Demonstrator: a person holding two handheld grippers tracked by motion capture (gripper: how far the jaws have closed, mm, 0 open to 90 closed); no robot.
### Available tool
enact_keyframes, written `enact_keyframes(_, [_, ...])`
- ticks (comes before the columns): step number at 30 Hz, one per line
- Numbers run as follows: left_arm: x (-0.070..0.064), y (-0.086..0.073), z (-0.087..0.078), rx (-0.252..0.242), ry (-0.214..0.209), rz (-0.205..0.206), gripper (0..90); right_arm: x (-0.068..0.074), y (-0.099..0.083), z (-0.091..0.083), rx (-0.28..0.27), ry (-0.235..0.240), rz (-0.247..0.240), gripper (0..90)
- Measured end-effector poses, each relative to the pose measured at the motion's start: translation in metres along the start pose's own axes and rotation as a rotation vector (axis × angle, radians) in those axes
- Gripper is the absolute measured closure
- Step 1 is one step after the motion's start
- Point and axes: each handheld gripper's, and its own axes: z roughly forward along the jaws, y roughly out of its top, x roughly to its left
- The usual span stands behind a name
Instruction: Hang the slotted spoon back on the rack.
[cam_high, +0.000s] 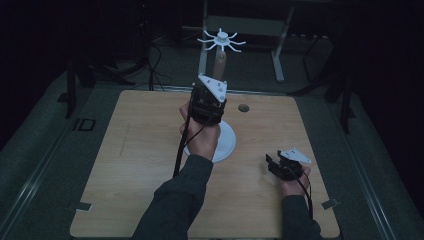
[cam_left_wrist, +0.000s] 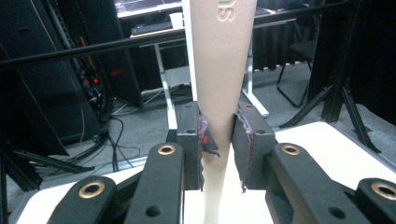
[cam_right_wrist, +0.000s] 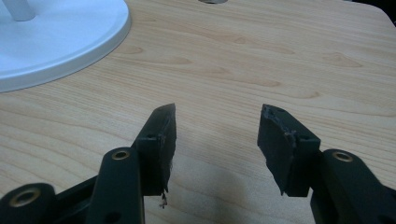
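1. Left tongs (cam_high: 210, 102) were raised above the bench (cam_high: 140, 165), pinching the post (cam_left_wrist: 219, 84) of a stand from both sides; in the left gripper view both pads pressed the post low down, where it was narrow.
2. Post stood upright, long axis vertical, and tapered: thin at the bottom, wider going up. Raised letters showed near its top, only partly readable.
3. Post rose from a white round base (cam_high: 227, 142) sitting flat on the bench near the middle; the left hand (cam_high: 202, 142) covered part of the base.
4. Top of the stand carried a white hub with spokes (cam_high: 221, 40) fanning outward, seen past the far bench edge in the high view.
5. Likely reason for the hold: grip on the narrow part steadied or lifted the stand without touching the spokes. Whether the base was off the bench, could not tell.
6. Right tongs (cam_right_wrist: 215, 140) were spread wide with nothing between them, low over bare bench, right of the base and well apart from it; looked parked, waiting.
7. Small dark hole (cam_high: 243, 108) in the bench sat beyond the base, just right of the left tongs.
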Motion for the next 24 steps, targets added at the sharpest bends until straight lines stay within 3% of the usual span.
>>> enact_keyframes(24, [-0.001, 0.006, 0.013, 0.032, 0.021, 0.018, 74.0, -0.001, 0.000, 0.000, -0.002, 0.002, 0.005, 46.6])
